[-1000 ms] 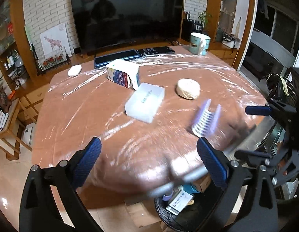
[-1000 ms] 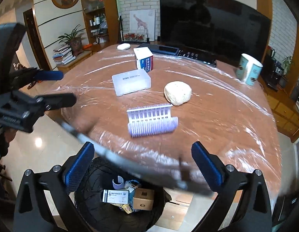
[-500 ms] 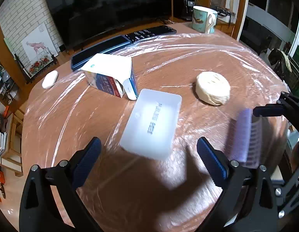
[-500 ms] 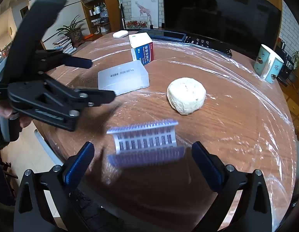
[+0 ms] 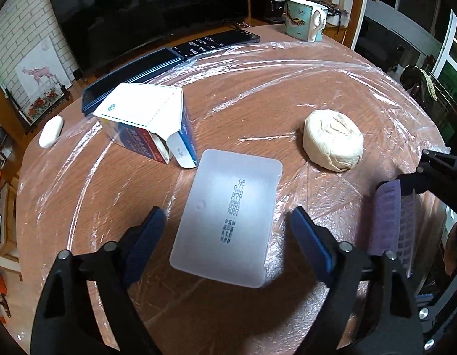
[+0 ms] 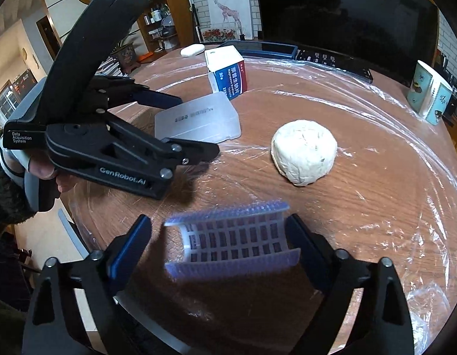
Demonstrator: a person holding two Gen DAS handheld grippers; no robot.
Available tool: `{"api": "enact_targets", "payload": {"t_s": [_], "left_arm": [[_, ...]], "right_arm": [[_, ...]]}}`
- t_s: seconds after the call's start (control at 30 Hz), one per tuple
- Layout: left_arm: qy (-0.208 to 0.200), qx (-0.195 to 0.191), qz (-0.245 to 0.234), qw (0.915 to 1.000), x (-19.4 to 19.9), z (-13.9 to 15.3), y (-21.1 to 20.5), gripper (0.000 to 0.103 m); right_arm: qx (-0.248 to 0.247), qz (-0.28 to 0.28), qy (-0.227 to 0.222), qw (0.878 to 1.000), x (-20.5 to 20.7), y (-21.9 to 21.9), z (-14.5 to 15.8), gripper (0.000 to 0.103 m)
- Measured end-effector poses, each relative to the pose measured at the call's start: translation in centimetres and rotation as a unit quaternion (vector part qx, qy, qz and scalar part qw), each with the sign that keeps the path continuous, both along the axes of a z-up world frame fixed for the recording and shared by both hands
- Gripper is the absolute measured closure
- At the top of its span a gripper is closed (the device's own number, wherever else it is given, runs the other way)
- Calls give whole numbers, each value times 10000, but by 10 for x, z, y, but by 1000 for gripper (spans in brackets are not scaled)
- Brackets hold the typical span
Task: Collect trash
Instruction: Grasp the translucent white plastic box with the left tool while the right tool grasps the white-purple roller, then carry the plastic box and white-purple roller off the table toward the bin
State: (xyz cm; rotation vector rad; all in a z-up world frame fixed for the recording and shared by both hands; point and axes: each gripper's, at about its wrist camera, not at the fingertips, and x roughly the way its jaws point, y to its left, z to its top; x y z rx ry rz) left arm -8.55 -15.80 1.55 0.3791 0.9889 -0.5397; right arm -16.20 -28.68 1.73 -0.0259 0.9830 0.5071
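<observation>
Left gripper (image 5: 225, 236) spread wide, frosted white rectangular plastic box (image 5: 228, 222) lying flat between its blue pads, touching neither. Right gripper (image 6: 218, 244) likewise parted around purple-and-white curved plastic grid tray (image 6: 233, 241) (right pad at its edge, contact unclear). Beyond left jaws: open blue-and-white cardboard medicine box (image 5: 150, 125); ahead of right jaws, round pale dough-like lump (image 6: 304, 151). All on film-covered brown wooden table (image 6: 376, 192).
</observation>
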Motion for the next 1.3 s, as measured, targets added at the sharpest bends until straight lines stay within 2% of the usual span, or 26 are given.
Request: {"api": "enact_targets", "payload": {"t_s": [0.17,0.23,0.27,0.37,0.5,0.77,1.3], "left_arm": [[106,-133,-58,9998,1,-1,0,31],[137,-186,-50,9997,1,0,0,44],[142,-187,-42,9997,0,0,0,48],[263,-302,-65,9992,-2,2,2,48],[226,-352,29,9991,-9,4,6,48],[142,-550,302,9979,-19,14,14,48],[43,-667,760,9949,-41,23,19,48]], "right_arm": [[-38,-17,-68,10000,-3,0,2,28],[32,-55,-42,10000,-3,-3,2,28],[107,-96,-19,9999,-3,-6,3,28],[244,-185,16,9995,-2,-12,5,28],[363,-314,9,9988,-2,-20,9,28],[416,-534,17,9977,-1,-32,11,28],[443,-791,-39,9959,-7,-48,20,28]]}}
